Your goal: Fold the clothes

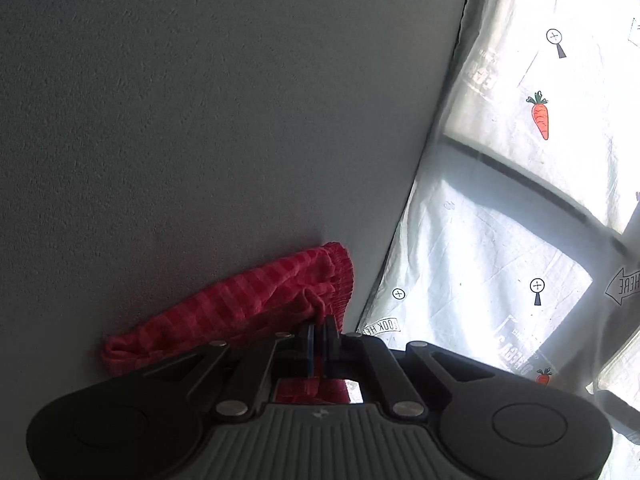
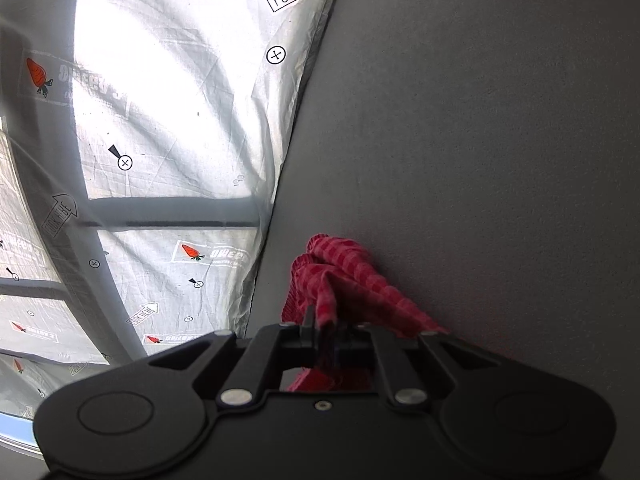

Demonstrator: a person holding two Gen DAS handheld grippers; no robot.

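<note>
Both claws are clamped on the red checked cotton garment (image 1: 240, 312) — left claw (image 1: 319, 326), right claw (image 2: 324, 330). It bunches limply just ahead of each claw: light, soft, best pinched at the gathered hem — my judgement.

Left wrist view sits just behind the left gripper (image 1: 319, 330), looking along its fingers, close to a grey wall (image 1: 200, 120) with a printed curtain (image 1: 520, 200) at right. Right wrist view sits behind the right gripper (image 2: 322, 330), same wall, curtain at left. Both share the red checked cloth (image 1: 240, 312), seen close up.
</note>
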